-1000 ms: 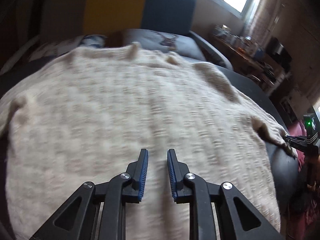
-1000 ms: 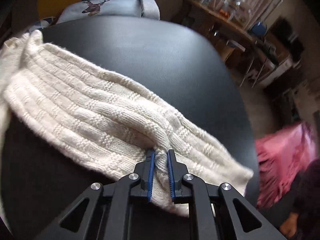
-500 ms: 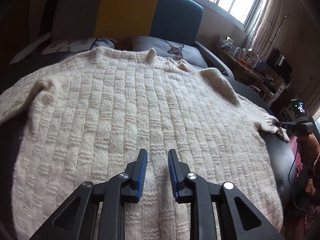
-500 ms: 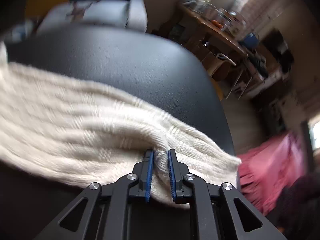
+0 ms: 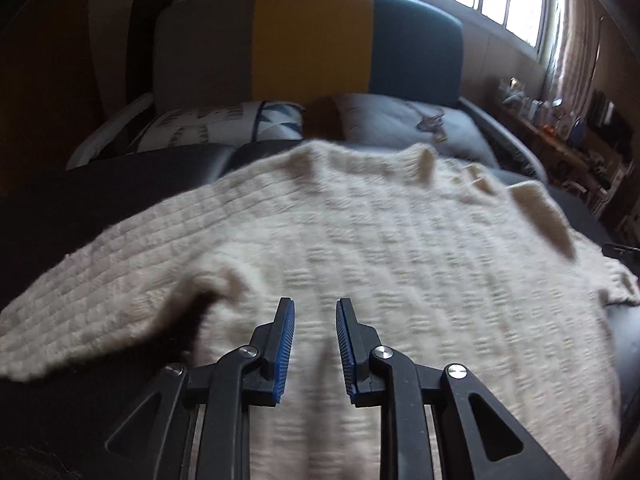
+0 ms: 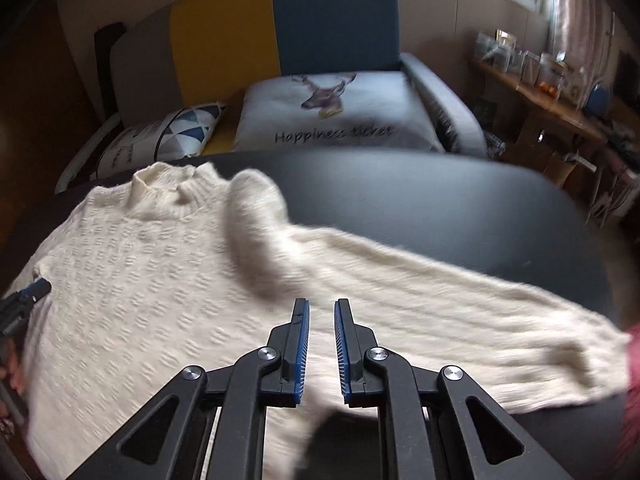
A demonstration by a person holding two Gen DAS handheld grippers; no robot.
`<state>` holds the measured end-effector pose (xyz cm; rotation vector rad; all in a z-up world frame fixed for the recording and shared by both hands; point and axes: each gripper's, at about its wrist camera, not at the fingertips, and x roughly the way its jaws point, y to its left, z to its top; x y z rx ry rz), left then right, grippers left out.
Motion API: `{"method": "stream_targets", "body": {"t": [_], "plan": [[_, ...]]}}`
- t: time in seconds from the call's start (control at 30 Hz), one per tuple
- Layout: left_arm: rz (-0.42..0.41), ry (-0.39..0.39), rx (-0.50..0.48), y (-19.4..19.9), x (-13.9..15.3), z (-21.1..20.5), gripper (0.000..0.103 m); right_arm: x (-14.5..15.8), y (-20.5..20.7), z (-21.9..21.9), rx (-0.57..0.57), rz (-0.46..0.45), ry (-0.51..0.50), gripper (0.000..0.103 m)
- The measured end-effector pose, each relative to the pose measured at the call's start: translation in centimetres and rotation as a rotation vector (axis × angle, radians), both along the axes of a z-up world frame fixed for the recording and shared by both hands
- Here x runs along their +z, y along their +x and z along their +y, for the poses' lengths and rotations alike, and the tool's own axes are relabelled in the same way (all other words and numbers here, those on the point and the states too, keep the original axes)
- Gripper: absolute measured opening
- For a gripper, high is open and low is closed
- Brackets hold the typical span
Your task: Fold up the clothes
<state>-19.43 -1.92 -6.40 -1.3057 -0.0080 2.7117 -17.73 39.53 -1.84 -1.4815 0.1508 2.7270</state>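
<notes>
The cream, chunky-knit wool sweater [image 6: 152,304] is seen spread flat on the black padded table [image 6: 440,200], its right sleeve [image 6: 480,320] stretched rightward beside the parted, empty right gripper [image 6: 321,344], while the left gripper [image 5: 315,348], likewise parted and empty, is held over the body.

The sweater [image 5: 400,264] is motion-blurred in both views, its hem cut off at 6 o'clock. The left gripper [image 6: 24,300], at 9 o'clock in the right view, is mostly cropped. Shelf clutter [image 6: 536,72] at 2 o'clock is too small to identify.
</notes>
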Motion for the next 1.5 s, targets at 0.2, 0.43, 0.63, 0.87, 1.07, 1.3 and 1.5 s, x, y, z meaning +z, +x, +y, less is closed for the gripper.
{"method": "stream_targets", "body": {"t": [0.2,0.43,0.63,0.87,1.07,1.3,1.5], "plan": [[-0.002,0.096,0.033,0.4,-0.9,-2.0,0.021,-3.7,-1.9,-2.0,0.005,-0.080,-0.005,0.013],[0.010,0.123,0.092,1.9,-1.3,-1.9,0.021,-5.1,-3.4,-0.9,-0.040,-0.075,0.000,0.011],[0.019,0.049,0.135,3.4,-1.0,0.2,0.021,-5.4,-3.8,-0.6,-0.051,-0.008,0.038,0.010],[0.027,0.027,0.103,0.7,1.0,1.2,0.021,-5.3,-3.9,-1.0,-0.042,-0.005,0.082,0.011],[-0.032,-0.055,0.140,-5.6,-0.9,1.1,0.021,-5.4,-4.3,-0.9,-0.047,-0.036,0.084,0.011],[0.003,-0.096,0.126,-6.4,-1.4,1.4,0.022,-4.8,-5.2,-1.6,-0.060,-0.073,0.118,0.012],[0.019,-0.085,0.127,-6.1,-1.7,1.2,0.022,-3.7,-6.8,-2.1,-0.123,0.008,0.087,0.013]]}}
